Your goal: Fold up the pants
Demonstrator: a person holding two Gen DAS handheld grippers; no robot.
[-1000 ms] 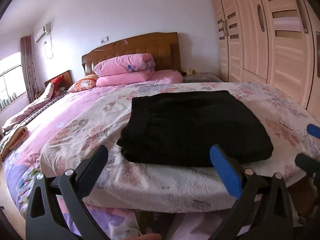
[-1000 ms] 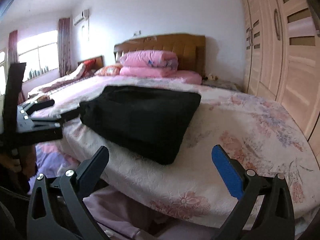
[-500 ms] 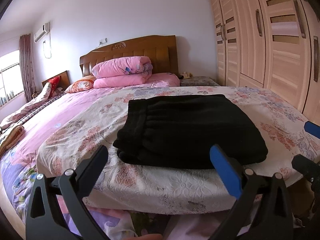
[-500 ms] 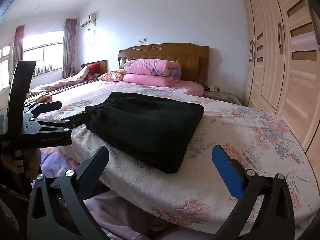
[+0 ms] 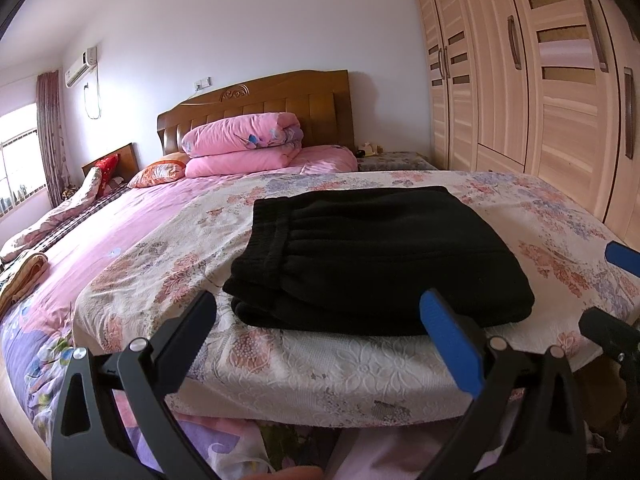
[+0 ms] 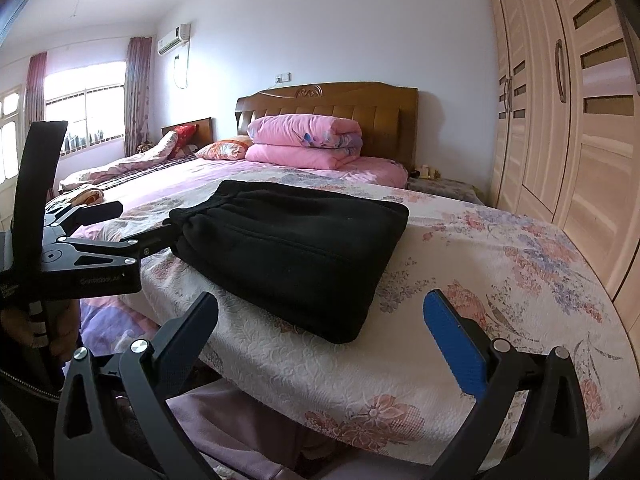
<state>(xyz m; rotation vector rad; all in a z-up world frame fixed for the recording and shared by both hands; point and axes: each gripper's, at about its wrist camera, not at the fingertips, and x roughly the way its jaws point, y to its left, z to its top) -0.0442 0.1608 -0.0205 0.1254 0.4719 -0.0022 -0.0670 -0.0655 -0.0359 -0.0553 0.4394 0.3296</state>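
One thick black fleece pants rectangle, folded.

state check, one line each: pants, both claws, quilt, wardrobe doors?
black pants: folded into a compact stack, lying flat on the floral bedspread, untouched
left claw: open, empty, short of the pants
right claw: open, empty, short of the pants
pink quilt: folded, stacked by the headboard
wardrobe doors: shut
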